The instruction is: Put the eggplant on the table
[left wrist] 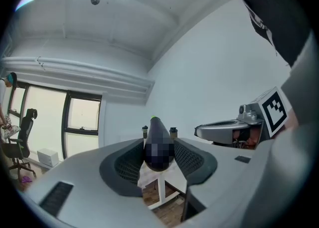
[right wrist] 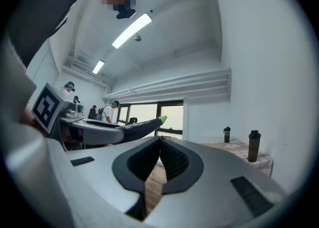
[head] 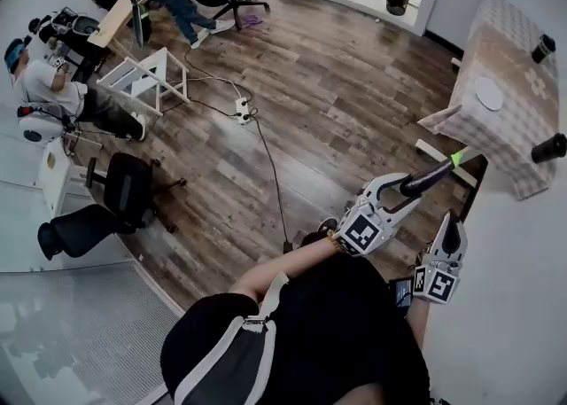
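A dark purple eggplant (head: 431, 175) with a green tip is held level in the air, pointing toward the table (head: 514, 120). My left gripper (head: 406, 190) is shut on its thick end. In the left gripper view the eggplant (left wrist: 158, 144) fills the gap between both pads, with its green tip beyond them. My right gripper (head: 449, 233) hangs just right of the left one, shut with nothing in it. In the right gripper view its jaws (right wrist: 159, 142) meet at the tips, and the eggplant (right wrist: 144, 126) shows to the left. The table stands a short way ahead of both grippers.
The table has a checked cloth with a white plate (head: 488, 93) and two dark bottles (head: 543, 47) (head: 549, 148) on it. A cable and power strip (head: 241, 109) lie on the wood floor. Office chairs (head: 120, 186) and seated people are far left.
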Motion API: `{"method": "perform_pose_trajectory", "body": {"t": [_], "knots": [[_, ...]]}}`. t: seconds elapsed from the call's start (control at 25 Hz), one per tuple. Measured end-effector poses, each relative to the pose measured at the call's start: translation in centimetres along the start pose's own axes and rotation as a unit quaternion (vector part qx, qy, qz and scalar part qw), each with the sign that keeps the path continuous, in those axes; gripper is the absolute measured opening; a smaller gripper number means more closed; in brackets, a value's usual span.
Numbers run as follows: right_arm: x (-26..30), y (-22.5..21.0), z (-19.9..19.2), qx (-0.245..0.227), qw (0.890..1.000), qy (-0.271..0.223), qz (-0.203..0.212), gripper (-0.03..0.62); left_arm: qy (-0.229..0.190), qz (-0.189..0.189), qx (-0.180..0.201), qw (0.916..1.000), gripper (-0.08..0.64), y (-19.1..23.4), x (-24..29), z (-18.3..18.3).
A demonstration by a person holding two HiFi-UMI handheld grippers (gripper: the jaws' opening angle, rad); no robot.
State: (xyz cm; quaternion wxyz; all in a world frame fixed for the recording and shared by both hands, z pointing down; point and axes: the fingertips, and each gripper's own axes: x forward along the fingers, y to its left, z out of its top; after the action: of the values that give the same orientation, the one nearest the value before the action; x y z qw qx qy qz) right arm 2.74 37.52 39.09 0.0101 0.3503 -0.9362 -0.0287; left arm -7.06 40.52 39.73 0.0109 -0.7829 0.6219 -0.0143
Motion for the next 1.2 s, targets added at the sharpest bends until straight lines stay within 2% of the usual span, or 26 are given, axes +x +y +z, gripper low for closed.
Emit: {"method": "perform_pose_trajectory", "body": {"t": [0.36,0.6,0.8,0.96,1.2], "knots": [[5.0,2.8,1.0,-0.017,0.999,-0.003,-0.032,0.006,-0.014,-0.031,0.016,0.9993,0.201,4.9,0.5,0.5],[5.1,3.7,1.2,-0.023,0.997,0.008,-0.080,0.006,-0.017,-0.070,-0.001,0.9974,0.201,5.9,0.5,1.0],[5.7,4.0,0.2,-0.020,0.995,0.020,-0.093,0.006,-0.013,-0.083,-0.004,0.9965,0.201,6.8,1.6,0.2],[6.7,2.4,-0.9,-0.013,0.996,0.025,-0.090,0.006,-0.007,-0.082,-0.001,0.9966,0.201,7.0,3.7,-0.5],[9.6,-1.8,-1.6,-0.006,0.997,0.017,-0.073,0.006,0.002,-0.059,0.002,0.9983,0.201,7.8,8.2,-1.0]]}}
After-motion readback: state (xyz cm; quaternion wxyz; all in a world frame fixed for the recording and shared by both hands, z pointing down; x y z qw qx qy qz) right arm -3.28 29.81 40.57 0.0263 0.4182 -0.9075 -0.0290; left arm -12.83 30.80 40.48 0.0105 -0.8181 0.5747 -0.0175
